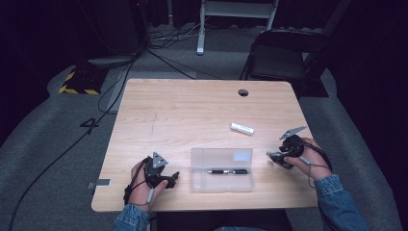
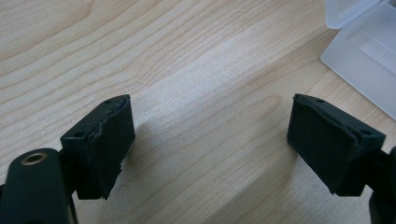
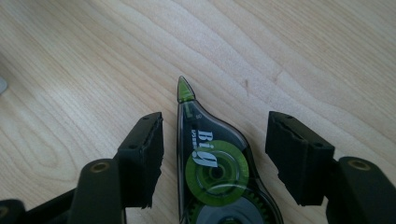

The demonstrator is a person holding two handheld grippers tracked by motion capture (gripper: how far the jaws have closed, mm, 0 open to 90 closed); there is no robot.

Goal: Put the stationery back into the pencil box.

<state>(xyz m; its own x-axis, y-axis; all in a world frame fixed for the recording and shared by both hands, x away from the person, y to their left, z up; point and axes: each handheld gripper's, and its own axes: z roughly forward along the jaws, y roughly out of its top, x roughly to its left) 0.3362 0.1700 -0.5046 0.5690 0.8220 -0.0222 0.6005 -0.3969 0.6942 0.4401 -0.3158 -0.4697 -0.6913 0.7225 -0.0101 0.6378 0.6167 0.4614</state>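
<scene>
A green and black correction tape dispenser (image 3: 212,168) lies flat on the wooden table (image 1: 192,110), its green tip pointing away. My right gripper (image 3: 215,140) straddles it with a gap on each side, so the pads do not press on it. In the high view that gripper (image 1: 275,157) is near the table's right edge. A clear plastic case (image 1: 202,159) with a black pen (image 1: 228,171) inside lies at the front middle. My left gripper (image 1: 174,177) rests just left of the case, open over bare wood (image 2: 210,140). The case's corner (image 2: 369,56) shows at the upper right.
A small white eraser-like block (image 1: 242,128) lies behind the case, toward the right. A round cable hole (image 1: 243,92) sits near the table's far edge. Beyond the table stand a black folding chair (image 1: 284,53) and floor cables (image 1: 120,82).
</scene>
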